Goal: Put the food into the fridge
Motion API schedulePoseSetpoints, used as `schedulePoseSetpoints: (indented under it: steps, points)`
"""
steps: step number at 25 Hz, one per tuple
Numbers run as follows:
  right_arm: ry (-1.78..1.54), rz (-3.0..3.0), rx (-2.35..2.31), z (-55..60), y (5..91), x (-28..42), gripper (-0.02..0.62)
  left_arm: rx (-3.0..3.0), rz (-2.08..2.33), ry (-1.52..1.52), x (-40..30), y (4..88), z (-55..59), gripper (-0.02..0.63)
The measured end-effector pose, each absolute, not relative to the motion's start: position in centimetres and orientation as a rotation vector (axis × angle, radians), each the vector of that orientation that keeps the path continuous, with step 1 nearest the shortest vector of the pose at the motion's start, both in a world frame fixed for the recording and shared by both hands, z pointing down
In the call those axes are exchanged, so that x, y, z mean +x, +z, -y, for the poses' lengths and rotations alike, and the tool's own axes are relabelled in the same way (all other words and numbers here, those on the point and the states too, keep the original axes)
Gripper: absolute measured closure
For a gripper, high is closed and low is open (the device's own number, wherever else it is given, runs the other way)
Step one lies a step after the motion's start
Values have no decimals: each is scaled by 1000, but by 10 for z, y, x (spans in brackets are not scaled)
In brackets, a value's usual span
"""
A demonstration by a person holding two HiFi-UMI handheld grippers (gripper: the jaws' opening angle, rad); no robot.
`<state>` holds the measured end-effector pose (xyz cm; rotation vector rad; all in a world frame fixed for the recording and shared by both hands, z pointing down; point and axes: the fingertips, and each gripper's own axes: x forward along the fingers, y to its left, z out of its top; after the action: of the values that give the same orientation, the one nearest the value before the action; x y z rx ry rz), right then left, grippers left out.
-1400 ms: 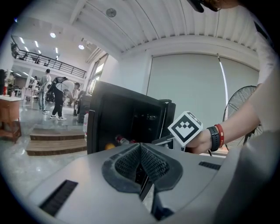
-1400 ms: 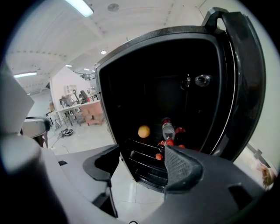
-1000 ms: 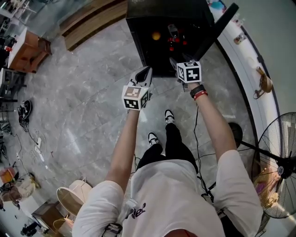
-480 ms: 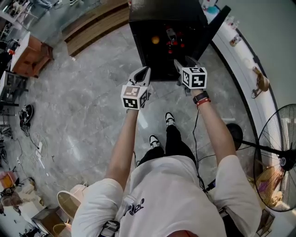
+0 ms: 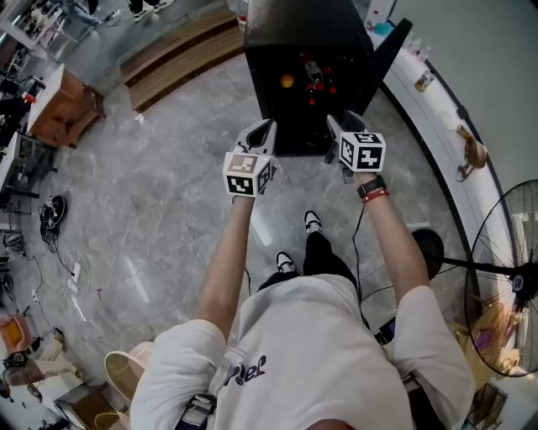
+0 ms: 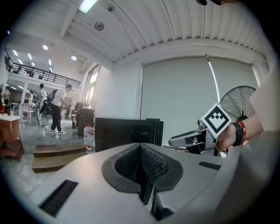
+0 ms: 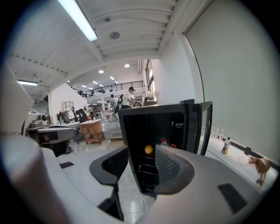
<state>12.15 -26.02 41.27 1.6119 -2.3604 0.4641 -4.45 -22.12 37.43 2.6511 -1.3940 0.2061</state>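
Note:
The black fridge (image 5: 307, 25) stands open on the floor ahead of me, its door (image 5: 391, 50) swung out to the right. On its shelves lie an orange (image 5: 287, 81) and some red items (image 5: 319, 80); the orange (image 7: 148, 149) also shows in the right gripper view. My left gripper (image 5: 262, 133) hangs in front of the fridge's left side, its pads (image 6: 151, 164) pressed together with nothing in them. My right gripper (image 5: 336, 126) points at the fridge opening (image 7: 162, 122). Its jaws have just been closing; a gap remains and nothing is between them.
A standing fan (image 5: 508, 277) is at the right. A white ledge (image 5: 437, 92) with small bottles and a figurine (image 5: 475, 151) curves behind the door. A wooden step (image 5: 181, 46) and a wooden table (image 5: 63, 109) lie to the left. Water bottles (image 6: 89, 135) stand beside the fridge.
Both grippers have risen a little in front of the fridge. The head view has shifted, so the fridge sits slightly lower in the picture.

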Motion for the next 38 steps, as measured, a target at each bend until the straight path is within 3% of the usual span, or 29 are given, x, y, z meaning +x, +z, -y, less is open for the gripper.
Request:
schedulePoseSetpoints:
  steps: [21,38]
  points:
    - [480,2444,1723,176,371,117,436,2637,1474,145,-60,346,149,588]
    - [443,2448,1802,131,362,112,519,2632,1506,108,-63,340,116,588]
